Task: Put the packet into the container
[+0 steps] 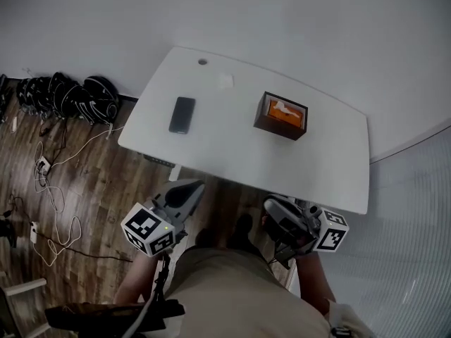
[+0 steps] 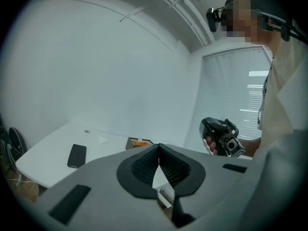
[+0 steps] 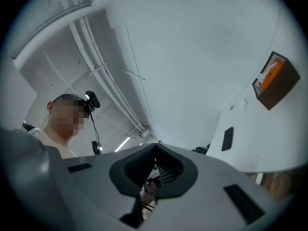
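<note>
Orange packet (image 1: 285, 109) inside container (image 1: 279, 127) on table (image 1: 211, 150)
Low in frame, left gripper (image 1: 189, 189) and right gripper (image 1: 277, 208), jaws together, empty

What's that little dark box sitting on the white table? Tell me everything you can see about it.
The box is small, rectangular and dark brown, with plain flat sides that look like wood or card; I cannot tell which. Its top is open, and orange contents with a pale patch show inside. It stands upright, a little askew, on the white table, towards the table's right side and well apart from the black phone. Only the table touches it.
</note>
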